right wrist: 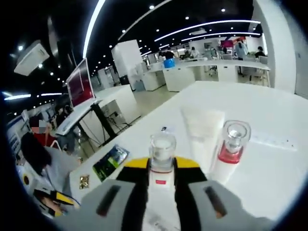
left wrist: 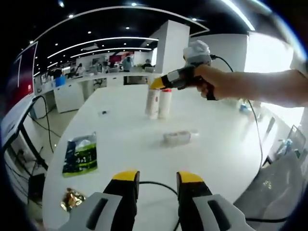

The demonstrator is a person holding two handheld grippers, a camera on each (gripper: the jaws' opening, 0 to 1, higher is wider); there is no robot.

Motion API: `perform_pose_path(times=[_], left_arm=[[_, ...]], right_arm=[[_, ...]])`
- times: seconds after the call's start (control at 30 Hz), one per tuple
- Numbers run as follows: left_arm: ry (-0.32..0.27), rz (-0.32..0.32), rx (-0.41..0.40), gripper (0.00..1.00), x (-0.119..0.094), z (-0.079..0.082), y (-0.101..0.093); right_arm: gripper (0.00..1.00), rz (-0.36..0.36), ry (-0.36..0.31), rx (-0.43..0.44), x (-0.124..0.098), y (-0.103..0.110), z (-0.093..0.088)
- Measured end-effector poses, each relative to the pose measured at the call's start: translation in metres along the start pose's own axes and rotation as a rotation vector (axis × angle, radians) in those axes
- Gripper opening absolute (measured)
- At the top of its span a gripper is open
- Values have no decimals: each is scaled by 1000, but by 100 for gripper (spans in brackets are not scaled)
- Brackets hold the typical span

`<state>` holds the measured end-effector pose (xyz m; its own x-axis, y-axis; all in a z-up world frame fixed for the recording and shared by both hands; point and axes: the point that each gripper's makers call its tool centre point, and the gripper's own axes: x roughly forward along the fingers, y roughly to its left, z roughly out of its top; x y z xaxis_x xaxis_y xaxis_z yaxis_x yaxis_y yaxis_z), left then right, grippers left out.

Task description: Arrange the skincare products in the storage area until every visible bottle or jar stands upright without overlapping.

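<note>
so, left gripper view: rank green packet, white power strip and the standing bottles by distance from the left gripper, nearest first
1. green packet, lying on the table at left of the left gripper.
2. white power strip, mid-table, slightly right.
3. standing bottles, farthest, below the right gripper.

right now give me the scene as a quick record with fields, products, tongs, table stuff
surface: white table
left tongs: open, hovering over the table, holding nothing
right tongs: either side of a clear-capped bottle; contact cannot be told
standing products: white tube and red-collared pump bottle, upright beside it
lying item: small pale object mid-table, too blurred to name
other items: green packet, gold wrapper, black cable
person: hand holding the right tongs
</note>
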<state>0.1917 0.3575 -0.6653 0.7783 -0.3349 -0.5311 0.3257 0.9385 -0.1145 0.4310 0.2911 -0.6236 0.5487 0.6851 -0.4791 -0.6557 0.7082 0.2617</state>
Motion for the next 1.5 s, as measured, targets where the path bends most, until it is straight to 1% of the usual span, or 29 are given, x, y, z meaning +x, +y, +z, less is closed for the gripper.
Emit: perform_pose_path(times=[0.23,0.47,0.67,0.9,0.97,1.1,1.23,1.27,1.3,1.33,1.5], left_arm=[[7,-1,-6,31,1,-2,1],[-15,11,-43,32,-1,1,6],[-14,20,-50,32,-1,0,8],[-8,16,-46,32,0,-1,7],[-7,18,-45,31,0,-2,8],[-5,23,-53,31,-1,-3,10],[-4,22,-53,31,-1,-3,10],[1,20,-50,31,0,-4,9],[2,20,-47,31,0,-4,9],[1,20,-46,31,0,-4,9],[4,25,-52,31,-1,-5,11]], right_arm=[[19,-15,8,5,5,-7,-6],[19,-41,26,-9,9,-13,-16],[19,-92,16,-29,12,-22,-21],[19,-171,-10,-53,17,-34,-20],[19,-184,1,-53,18,-36,-23],[19,-234,-8,-91,18,-38,-28],[19,-247,-1,-100,20,-37,-35],[19,-257,3,-99,22,-38,-40],[19,-261,-28,-105,22,-37,-36],[19,-269,-19,-107,21,-38,-37],[19,-306,-29,-145,21,-40,-35]])
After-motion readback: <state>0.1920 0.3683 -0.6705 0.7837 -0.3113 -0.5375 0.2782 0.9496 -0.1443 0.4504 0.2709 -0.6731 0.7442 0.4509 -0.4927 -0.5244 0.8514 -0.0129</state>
